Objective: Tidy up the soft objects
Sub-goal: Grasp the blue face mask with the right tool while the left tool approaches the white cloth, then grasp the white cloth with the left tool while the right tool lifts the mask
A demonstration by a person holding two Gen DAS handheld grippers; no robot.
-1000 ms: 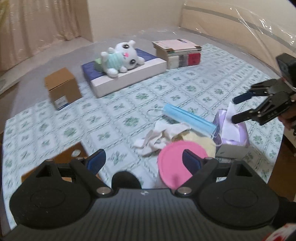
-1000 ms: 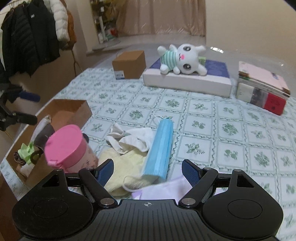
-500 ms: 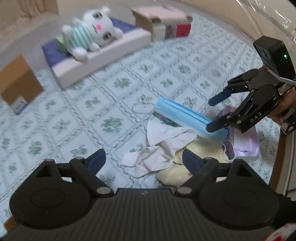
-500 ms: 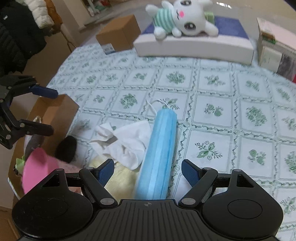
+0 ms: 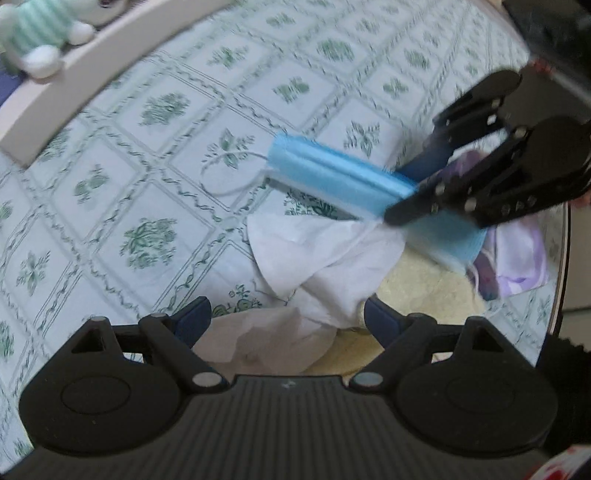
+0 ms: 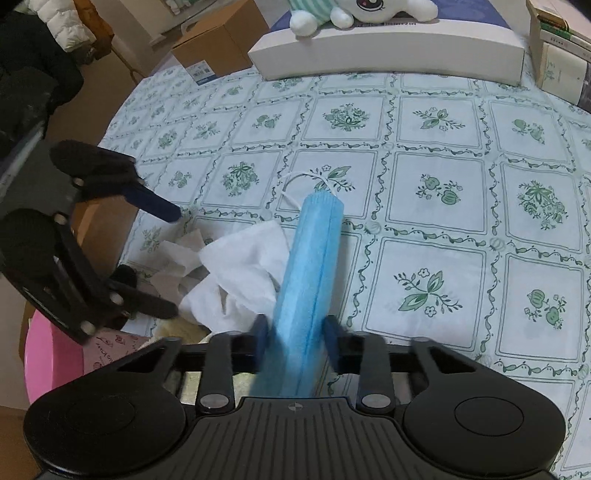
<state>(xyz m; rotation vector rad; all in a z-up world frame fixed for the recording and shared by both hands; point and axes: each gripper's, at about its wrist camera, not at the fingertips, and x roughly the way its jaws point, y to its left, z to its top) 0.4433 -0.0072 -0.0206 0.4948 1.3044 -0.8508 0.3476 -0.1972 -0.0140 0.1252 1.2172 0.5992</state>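
Note:
A stack of blue face masks (image 6: 312, 273) lies on the patterned tablecloth, partly over white tissue (image 6: 240, 269). My right gripper (image 6: 295, 334) has its jaws closed onto the near end of the mask stack; it also shows in the left wrist view (image 5: 410, 199) on the blue masks (image 5: 332, 173). My left gripper (image 5: 286, 319) is open and empty, low over the white tissue (image 5: 325, 266) and a pale yellow cloth (image 5: 417, 288). It shows in the right wrist view (image 6: 177, 264) at the left, jaws apart.
A plush bunny (image 6: 354, 11) lies on a white-edged box (image 6: 388, 51) at the back. A cardboard box (image 6: 218, 48) and books (image 6: 557, 62) flank it. A pink lid (image 6: 51, 362) and open carton sit at the left. A purple tissue pack (image 5: 517, 254) lies at the right.
Both grippers moved down and closer to the pile. My right gripper's jaws closed in on the blue mask stack. My left gripper stayed open and came over the white tissue.

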